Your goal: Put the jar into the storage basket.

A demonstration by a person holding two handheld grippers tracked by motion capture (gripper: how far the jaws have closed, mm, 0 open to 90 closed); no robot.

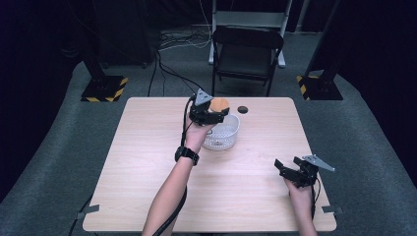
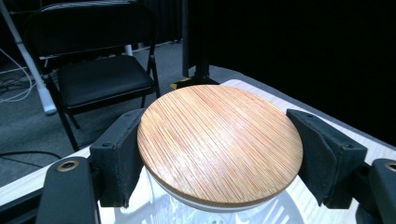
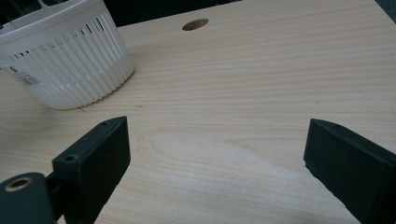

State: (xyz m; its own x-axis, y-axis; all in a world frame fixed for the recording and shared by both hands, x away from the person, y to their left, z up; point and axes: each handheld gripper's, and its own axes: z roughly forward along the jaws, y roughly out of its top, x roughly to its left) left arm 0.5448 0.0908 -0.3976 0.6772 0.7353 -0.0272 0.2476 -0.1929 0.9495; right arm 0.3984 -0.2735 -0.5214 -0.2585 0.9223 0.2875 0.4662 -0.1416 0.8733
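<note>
Dark curtains and grey carpet surround a pale wooden bench point(image 1: 162, 196), with a black folding chair point(image 1: 247, 54) standing beyond its far edge. Over the far middle of the bench, the left tongs point(image 1: 215, 114) pinch a round bamboo lid point(image 2: 219, 140) by its rim — one black pad point(image 2: 119, 154) on either side, the disc lying close to level with a white band showing under its edge. It hangs just above a white slotted basket point(image 1: 231, 137), which sits on the bench near the far edge, beside a small dark hole point(image 1: 242, 109) in the surface. The right tongs point(image 1: 290, 170) hover low near the right front corner, jaws spread wide with nothing between them, well apart from the basket.

The risk, as I judge it, lies in the grip — the pads meet only a thin curved rim on smooth wood, so a slight tilt or slackening could let the lid pivot and drop onto the basket. The basket looks light and nothing steadies it; a knock from the lid might shift or tip it.
</note>
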